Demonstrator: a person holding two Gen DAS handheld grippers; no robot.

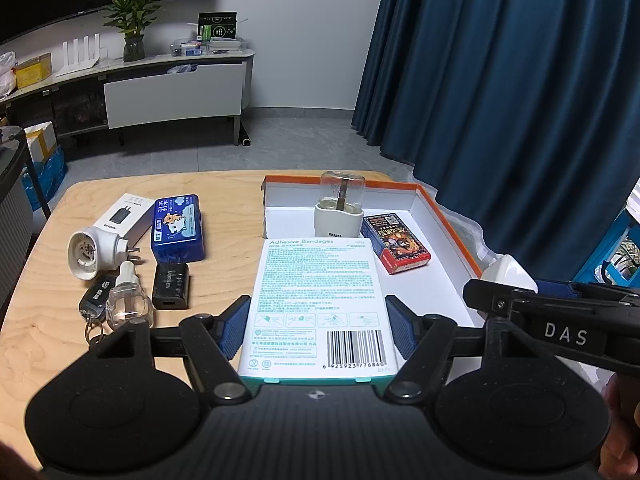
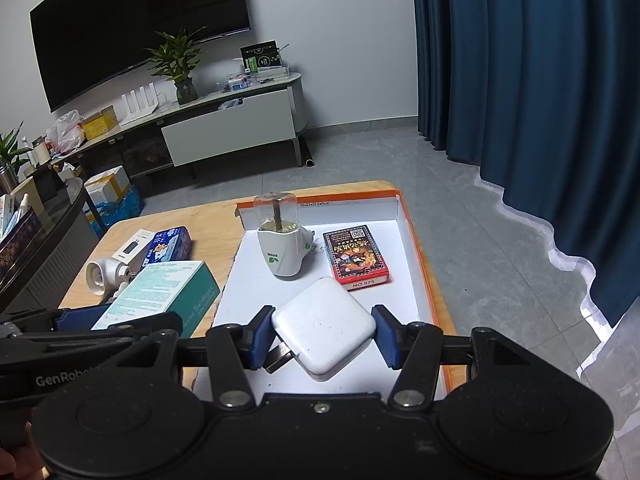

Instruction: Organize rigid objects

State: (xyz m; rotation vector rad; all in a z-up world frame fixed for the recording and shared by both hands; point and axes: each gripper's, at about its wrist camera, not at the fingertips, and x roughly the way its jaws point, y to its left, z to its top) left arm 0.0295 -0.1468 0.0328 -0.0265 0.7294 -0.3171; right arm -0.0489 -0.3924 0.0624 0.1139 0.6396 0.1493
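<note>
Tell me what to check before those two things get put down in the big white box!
1. Left gripper holds the bandage box firmly: ok, both fingers press its sides.
2. Right gripper holds the white charger: ok, gripped corner to corner.
3. White tray has bare floor near the front: ok.
4. Mosquito repeller and card box out of the way: ok, both sit at the back.
5. Bandage box already over the tray: cannot tell.
6. Grippers clear of each other: ok, though close.
</note>
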